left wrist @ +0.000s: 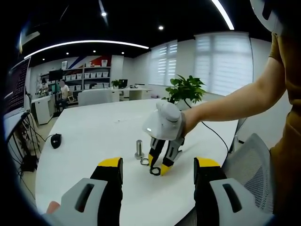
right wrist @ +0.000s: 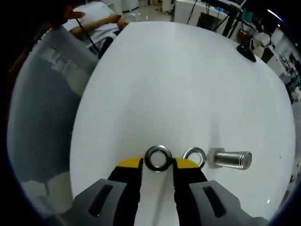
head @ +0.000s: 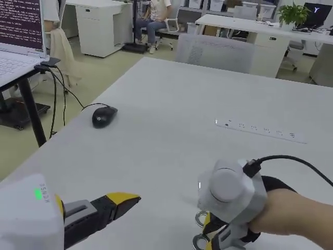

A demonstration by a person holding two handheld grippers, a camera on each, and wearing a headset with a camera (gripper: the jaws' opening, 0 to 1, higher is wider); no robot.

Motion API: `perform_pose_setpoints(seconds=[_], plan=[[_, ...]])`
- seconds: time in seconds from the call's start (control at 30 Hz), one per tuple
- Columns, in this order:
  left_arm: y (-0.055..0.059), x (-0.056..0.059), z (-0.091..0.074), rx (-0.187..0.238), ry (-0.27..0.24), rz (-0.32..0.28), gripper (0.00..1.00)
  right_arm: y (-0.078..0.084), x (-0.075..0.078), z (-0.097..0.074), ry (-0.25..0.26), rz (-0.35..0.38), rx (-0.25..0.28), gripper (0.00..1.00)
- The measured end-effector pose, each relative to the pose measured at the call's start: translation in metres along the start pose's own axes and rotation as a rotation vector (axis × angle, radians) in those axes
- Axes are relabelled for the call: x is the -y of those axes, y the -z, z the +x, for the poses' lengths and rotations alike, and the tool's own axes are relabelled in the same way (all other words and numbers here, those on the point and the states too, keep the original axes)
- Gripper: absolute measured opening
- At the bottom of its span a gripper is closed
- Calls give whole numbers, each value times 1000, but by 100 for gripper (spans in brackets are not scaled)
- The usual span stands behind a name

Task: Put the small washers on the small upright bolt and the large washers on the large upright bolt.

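My right gripper points down at the white table, shut on a steel washer held between its yellow tips. A second washer lies flat beside the foot of a steel bolt. In the left gripper view the bolt stands upright, with the loose washer at its base and the held washer in the right gripper. My left gripper is open and holds nothing, some way back from them. In the head view it hovers at the lower left, with the right gripper over two washers.
A black mouse and a white power strip lie further back on the table. A laptop stands on a side table at the left, and a grey chair at the far edge.
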State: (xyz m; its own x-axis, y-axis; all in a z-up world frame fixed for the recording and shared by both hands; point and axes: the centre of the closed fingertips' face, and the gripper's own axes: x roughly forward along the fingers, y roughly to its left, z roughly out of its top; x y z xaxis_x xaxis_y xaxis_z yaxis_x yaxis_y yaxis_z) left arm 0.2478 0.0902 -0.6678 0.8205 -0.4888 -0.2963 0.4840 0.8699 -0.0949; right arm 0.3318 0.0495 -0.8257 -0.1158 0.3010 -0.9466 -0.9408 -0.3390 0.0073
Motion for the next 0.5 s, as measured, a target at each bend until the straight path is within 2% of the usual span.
perform_pose_setpoints(seconds=[0.07,0.1,0.17,0.27,0.5], plan=[[1,0,0,-3,0,0,60,-3,-2,1,-1,14,12,30],[2,0,-1,-5,-2,1,60,-1,2,1,20,-18,0,29],[2,-1,-2,-6,-6,-1,60,-2,0,1,8,-8,8,28],[1,-2,-4,0,-10,-4,60,1,-1,0,-5,-42,-5,29],[1,-2,-3,0,-13,-3,60,0,-2,0,-2,-39,-5,29]])
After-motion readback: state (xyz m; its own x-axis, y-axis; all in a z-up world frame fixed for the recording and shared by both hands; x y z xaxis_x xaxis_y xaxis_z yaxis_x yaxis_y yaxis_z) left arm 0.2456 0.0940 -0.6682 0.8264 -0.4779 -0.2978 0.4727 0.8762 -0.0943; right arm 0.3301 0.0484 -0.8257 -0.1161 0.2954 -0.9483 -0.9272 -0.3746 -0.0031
